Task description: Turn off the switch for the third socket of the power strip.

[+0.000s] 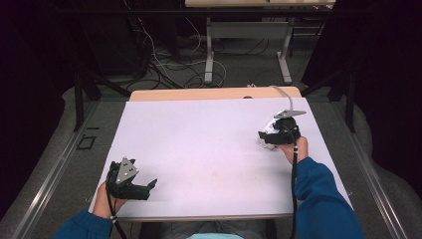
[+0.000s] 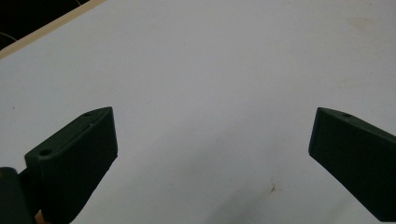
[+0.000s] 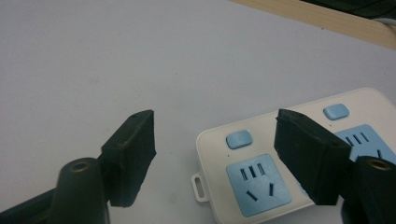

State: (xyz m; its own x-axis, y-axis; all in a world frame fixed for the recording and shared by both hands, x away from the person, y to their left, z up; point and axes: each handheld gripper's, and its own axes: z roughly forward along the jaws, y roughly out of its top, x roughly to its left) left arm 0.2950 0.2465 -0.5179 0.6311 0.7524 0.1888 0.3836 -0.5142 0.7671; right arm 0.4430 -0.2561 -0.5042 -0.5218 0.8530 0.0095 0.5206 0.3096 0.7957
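The power strip (image 3: 299,158), white with blue sockets and blue switches, lies flat on the table (image 1: 199,144) near its far right edge. The right gripper (image 3: 215,144) hovers just above the strip's near end. Its jaws stand wide and nothing is between them; the pads touch neither the casing nor a switch. In the high view the right gripper (image 1: 268,137) covers most of the strip.

The left gripper (image 1: 149,186) rests low at the near left corner of the table, well apart from the strip. Its jaws also stand wide and hold nothing; bare table surface lies ahead of them in the left gripper view.

Step in hand, as judged: the strip is set down and released, or a new grip on it is being prepared.

Next move: if a grip is intended, lower the right jaws so they straddle the casing's short end, then close evenly. Avoid pressing the nearest switch (image 3: 238,139).
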